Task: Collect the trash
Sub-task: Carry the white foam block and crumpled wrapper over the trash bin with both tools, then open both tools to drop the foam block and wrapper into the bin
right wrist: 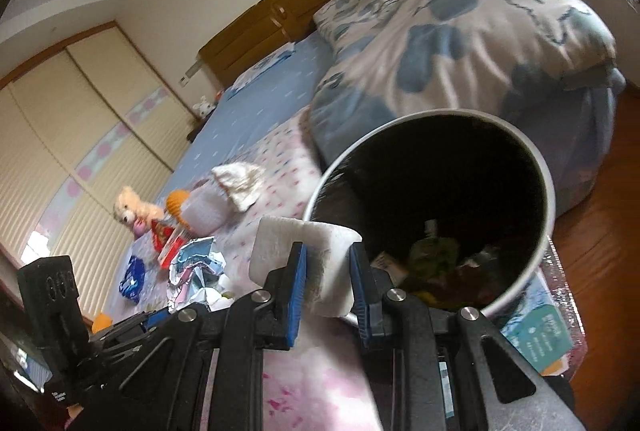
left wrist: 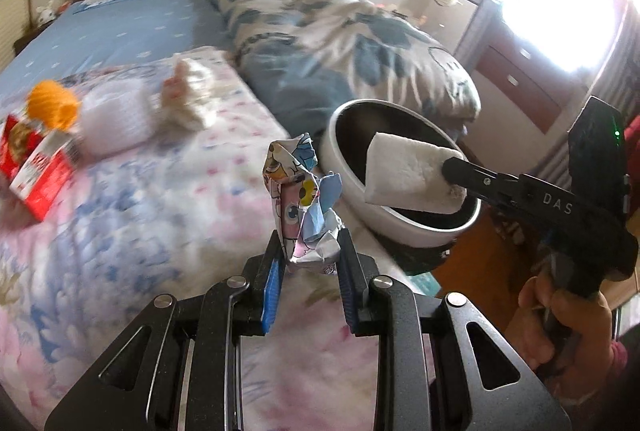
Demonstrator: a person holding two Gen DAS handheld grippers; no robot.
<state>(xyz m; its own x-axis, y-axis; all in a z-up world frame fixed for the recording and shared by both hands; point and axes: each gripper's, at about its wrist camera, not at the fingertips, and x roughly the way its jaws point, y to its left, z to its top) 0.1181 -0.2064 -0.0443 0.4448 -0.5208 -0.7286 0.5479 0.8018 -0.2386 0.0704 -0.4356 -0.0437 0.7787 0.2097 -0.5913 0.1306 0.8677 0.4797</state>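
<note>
A: What did each tool hold?
B: My left tool (left wrist: 310,263) pinched a wrapper (left wrist: 302,191) over the bed (left wrist: 160,191); my right tool (right wrist: 326,271) pinched a foam block (right wrist: 308,259) at the bin (right wrist: 548,231).
A: Advice?
B: I judged releasing only once past the rim best.

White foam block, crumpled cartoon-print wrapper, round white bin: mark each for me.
White foam block (right wrist: 280,243): right wrist view, its top face.
Crumpled cartoon-print wrapper (left wrist: 298,199): left wrist view, its middle.
Round white bin (right wrist: 548,183): right wrist view, its rim.

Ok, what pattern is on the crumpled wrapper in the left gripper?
Colourful cartoon characters on the crumpled wrapper, pink and blue; clearest in the left wrist view.
</note>
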